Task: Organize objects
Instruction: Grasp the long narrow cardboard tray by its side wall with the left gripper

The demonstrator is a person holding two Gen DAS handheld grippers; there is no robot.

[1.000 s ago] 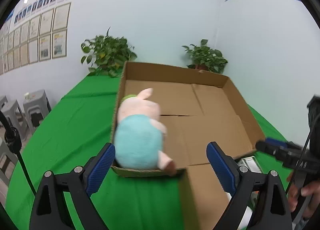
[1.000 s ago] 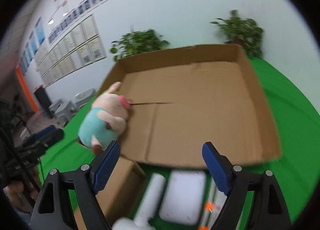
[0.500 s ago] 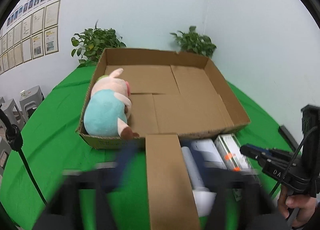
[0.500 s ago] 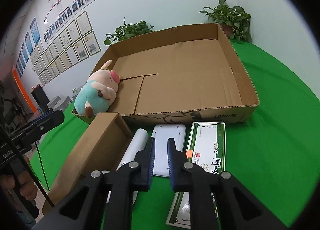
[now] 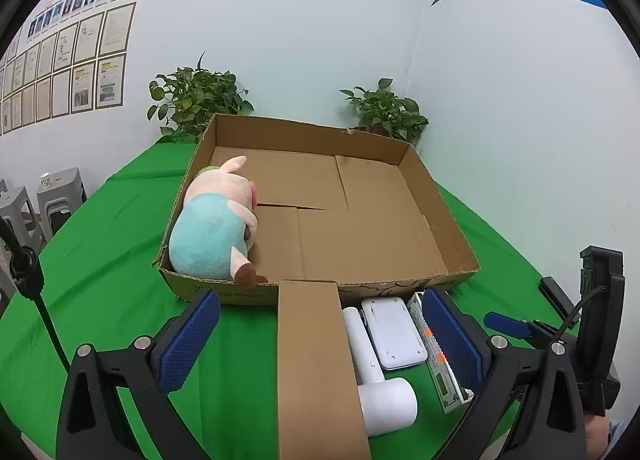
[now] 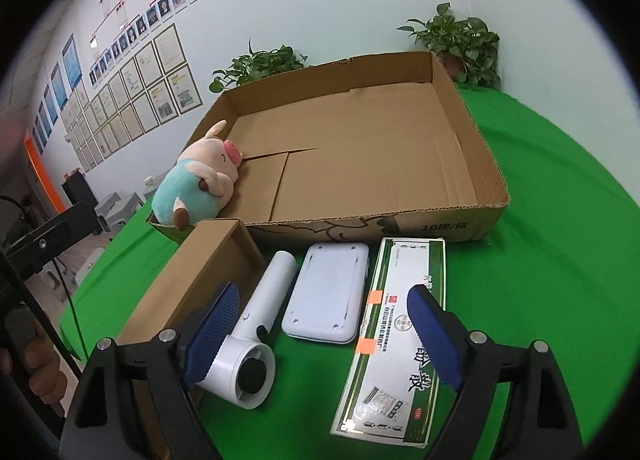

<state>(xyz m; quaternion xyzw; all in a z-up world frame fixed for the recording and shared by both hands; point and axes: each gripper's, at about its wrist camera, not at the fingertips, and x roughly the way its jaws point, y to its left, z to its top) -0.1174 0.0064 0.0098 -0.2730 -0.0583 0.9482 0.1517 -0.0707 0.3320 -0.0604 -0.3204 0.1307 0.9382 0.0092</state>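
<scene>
A plush pig [image 5: 216,228] in a teal shirt lies in the near left corner of a wide cardboard tray [image 5: 304,132]; it also shows in the right wrist view [image 6: 196,184]. In front of the tray lie a small brown box [image 5: 316,360], a white hair dryer [image 6: 256,324], a white flat device [image 6: 328,292] and a green-edged long box [image 6: 400,332]. My left gripper [image 5: 320,340] is open and empty above the brown box. My right gripper [image 6: 324,332] is open and empty above the hair dryer and the white device.
The table wears a green cloth [image 5: 100,260]. Two potted plants [image 5: 196,100] stand behind the tray [image 6: 472,108] by the wall. Grey stools [image 5: 48,196] stand at the left. The right gripper and hand show at the right of the left wrist view [image 5: 592,324].
Both grippers have drawn back from the tray, so the items in front of it came into view. The right gripper was shut half a second ago and now stands open. The pig has not moved.
</scene>
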